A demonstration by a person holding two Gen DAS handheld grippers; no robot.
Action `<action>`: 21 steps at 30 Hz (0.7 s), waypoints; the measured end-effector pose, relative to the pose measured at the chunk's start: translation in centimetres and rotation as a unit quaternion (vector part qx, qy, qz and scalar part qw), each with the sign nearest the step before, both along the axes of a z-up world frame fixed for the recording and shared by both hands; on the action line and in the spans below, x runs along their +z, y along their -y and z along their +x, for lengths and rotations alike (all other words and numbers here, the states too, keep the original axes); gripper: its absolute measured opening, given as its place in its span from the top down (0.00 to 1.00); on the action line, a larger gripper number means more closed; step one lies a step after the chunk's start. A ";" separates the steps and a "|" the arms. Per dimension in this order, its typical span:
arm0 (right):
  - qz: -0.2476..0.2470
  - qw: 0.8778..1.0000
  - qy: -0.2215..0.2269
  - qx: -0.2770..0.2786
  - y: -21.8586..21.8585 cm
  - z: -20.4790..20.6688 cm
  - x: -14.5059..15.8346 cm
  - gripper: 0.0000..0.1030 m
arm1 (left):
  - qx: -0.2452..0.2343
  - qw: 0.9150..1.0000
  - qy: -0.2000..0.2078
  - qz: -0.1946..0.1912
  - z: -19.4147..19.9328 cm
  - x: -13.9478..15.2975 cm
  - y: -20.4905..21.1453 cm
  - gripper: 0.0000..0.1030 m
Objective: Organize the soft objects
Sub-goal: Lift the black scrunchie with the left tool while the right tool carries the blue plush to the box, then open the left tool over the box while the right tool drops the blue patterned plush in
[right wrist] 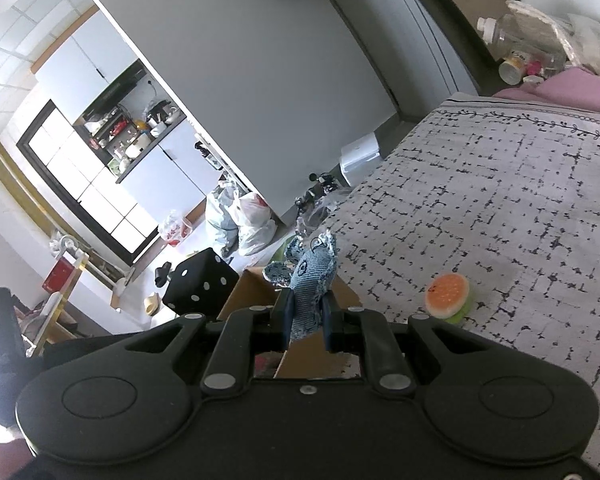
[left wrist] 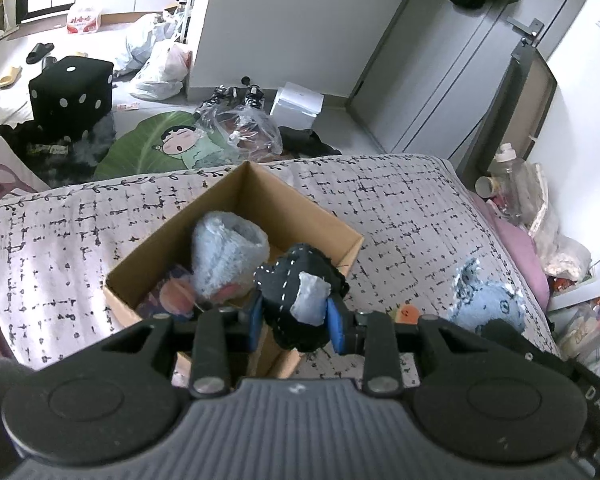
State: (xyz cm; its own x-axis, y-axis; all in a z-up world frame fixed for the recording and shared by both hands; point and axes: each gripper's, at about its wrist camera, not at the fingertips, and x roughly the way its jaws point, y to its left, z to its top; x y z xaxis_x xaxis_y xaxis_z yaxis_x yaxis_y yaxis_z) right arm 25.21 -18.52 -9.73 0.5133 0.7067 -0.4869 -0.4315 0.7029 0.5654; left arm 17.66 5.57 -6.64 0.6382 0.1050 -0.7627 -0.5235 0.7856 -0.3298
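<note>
An open cardboard box [left wrist: 324,220] stands on the patterned bedspread [left wrist: 400,208]. Inside lie a light blue fuzzy toy [left wrist: 228,256] and a pink soft item [left wrist: 176,296]. My left gripper [left wrist: 296,320] is shut on a dark navy stitched plush [left wrist: 288,288] with a pale blue patch, held over the box's near right corner. My right gripper [right wrist: 306,320] is shut on a blue denim plush [right wrist: 312,276], held above the box [right wrist: 248,292]. That denim plush also shows at right in the left wrist view [left wrist: 488,300]. An orange burger-shaped toy [right wrist: 448,292] lies on the bedspread [right wrist: 520,200].
Beyond the bed's far edge the floor holds a black dice-shaped stool [left wrist: 72,92], plastic bags [left wrist: 160,68], a green cartoon mat [left wrist: 160,148] and a white box [left wrist: 296,104]. Bottles and clutter [left wrist: 512,188] sit at the bed's right side. Grey cabinet doors [left wrist: 440,60] stand behind.
</note>
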 end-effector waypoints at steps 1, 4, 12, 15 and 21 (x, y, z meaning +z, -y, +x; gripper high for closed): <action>-0.001 1.000 0.000 0.001 -0.2 0.0 -0.1 0.85 | 0.000 1.000 -0.001 -0.001 0.1 -0.1 -0.3 0.69; -0.005 1.000 -0.001 0.003 -1.0 0.0 -0.2 0.85 | -0.004 1.000 -0.006 -0.007 0.6 -0.6 -1.0 0.69; -0.015 1.000 -0.005 0.005 -2.3 0.3 -0.6 0.85 | -0.014 0.999 -0.021 -0.024 2.1 -2.2 -2.4 0.69; -0.022 1.000 -0.007 0.008 -3.0 0.6 -0.8 0.85 | -0.019 0.999 -0.028 -0.029 2.6 -3.0 -2.6 0.69; -0.034 0.999 -0.014 0.013 -4.5 0.8 -1.7 0.85 | -0.025 0.998 -0.045 -0.046 3.6 -4.7 -3.0 0.68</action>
